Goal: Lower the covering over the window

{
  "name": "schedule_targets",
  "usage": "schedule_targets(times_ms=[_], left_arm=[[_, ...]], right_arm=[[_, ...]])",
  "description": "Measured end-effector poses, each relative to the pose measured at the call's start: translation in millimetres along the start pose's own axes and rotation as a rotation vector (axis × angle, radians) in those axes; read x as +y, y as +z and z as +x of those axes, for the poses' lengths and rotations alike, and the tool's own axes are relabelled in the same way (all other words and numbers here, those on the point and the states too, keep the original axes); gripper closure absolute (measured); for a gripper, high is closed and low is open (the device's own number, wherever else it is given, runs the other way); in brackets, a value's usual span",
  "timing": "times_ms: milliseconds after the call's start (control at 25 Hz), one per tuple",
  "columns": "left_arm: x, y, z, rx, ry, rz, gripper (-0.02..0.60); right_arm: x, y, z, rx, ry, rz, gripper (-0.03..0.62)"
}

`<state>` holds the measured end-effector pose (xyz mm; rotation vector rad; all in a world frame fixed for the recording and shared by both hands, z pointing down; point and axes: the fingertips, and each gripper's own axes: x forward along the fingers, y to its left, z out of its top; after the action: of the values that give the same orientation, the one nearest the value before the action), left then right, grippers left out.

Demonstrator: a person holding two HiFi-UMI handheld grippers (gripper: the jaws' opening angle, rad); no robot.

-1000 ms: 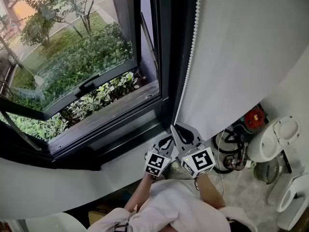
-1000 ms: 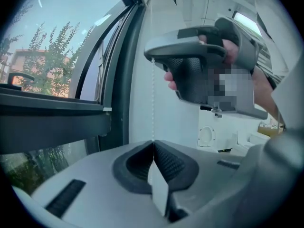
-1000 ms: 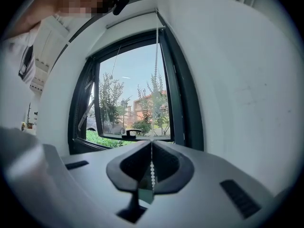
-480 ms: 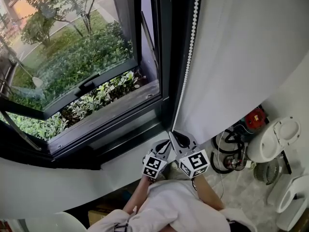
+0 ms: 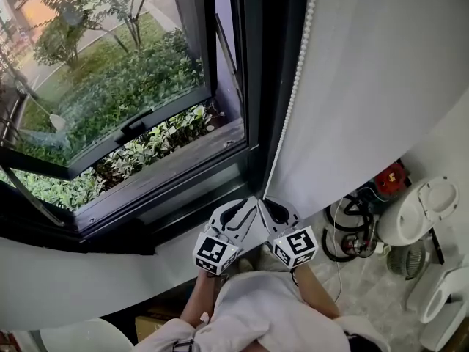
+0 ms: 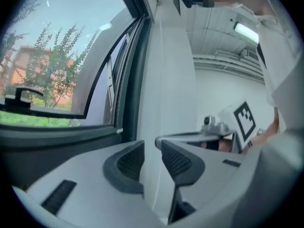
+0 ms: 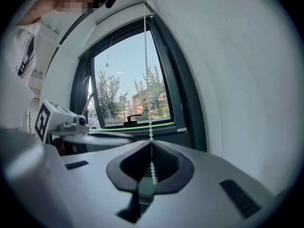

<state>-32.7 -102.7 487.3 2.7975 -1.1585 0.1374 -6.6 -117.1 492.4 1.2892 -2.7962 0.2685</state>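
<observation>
We look down at a window [image 5: 110, 86] with a dark frame [image 5: 253, 86]. It takes up the left and middle of the head view. One pane is tipped open, with a black handle [image 5: 135, 129] on its lower edge. Green bushes [image 5: 124, 72] and thin trees show through the glass.

The blind [image 5: 374, 86] is white and fills the upper right. A white bead chain [image 5: 293, 101] hangs along its left edge, just beside the frame. The chain runs from the top of the picture down to our grippers at the lower middle.

The right gripper [image 5: 267, 204] is closed on the chain. In its own view the beads [image 7: 145, 56] drop straight into the right gripper [image 7: 151, 148] and its two dark pads pinch them.

The left gripper [image 5: 236, 210] sits just beside the right one, on the window side. Its jaws stand apart and have just been opening. In its own view the gap of the left gripper [image 6: 152, 153] shows only white behind it, and the pads press on nothing.

A white ledge [image 5: 73, 284] curves under the window at the lower left. At the lower right, on the floor, we see a red thing [image 5: 387, 176], black cables [image 5: 344, 222], a small fan [image 5: 407, 259] and white round things [image 5: 421, 204]. They are well apart from the chain.
</observation>
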Motion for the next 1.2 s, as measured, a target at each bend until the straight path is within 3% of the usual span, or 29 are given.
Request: schedule_targets(times_ms=[360,640,760,880,1200], left_arm=[[-9.0,114.3,9.5,-0.149,-0.051,0.103,0.466],[-16.1,183.0,22.0,-0.265,-0.106,0.137,0.466],[-18.2,198.0,26.1,-0.277,-0.118,0.157,0.47],[-19.0,204.1,28.8,-0.266,-0.118,0.176,0.554],[-19.0,172.9,31.4,-0.192,-0.084,0.165,0.565]], right_arm=[[1.3,0.5,1.1,0.004,-0.001,-0.003,0.597],[3.2,0.2,1.8,0.01,-0.001,-0.009,0.597],[4.4,-0.3,2.1,0.012,-0.002,-0.012,0.597],[5.2,-0.1,2.8,0.007,-0.004,-0.011,0.597],[2.5,-27.8,5.8,0.093,-0.011,-0.012,0.597]])
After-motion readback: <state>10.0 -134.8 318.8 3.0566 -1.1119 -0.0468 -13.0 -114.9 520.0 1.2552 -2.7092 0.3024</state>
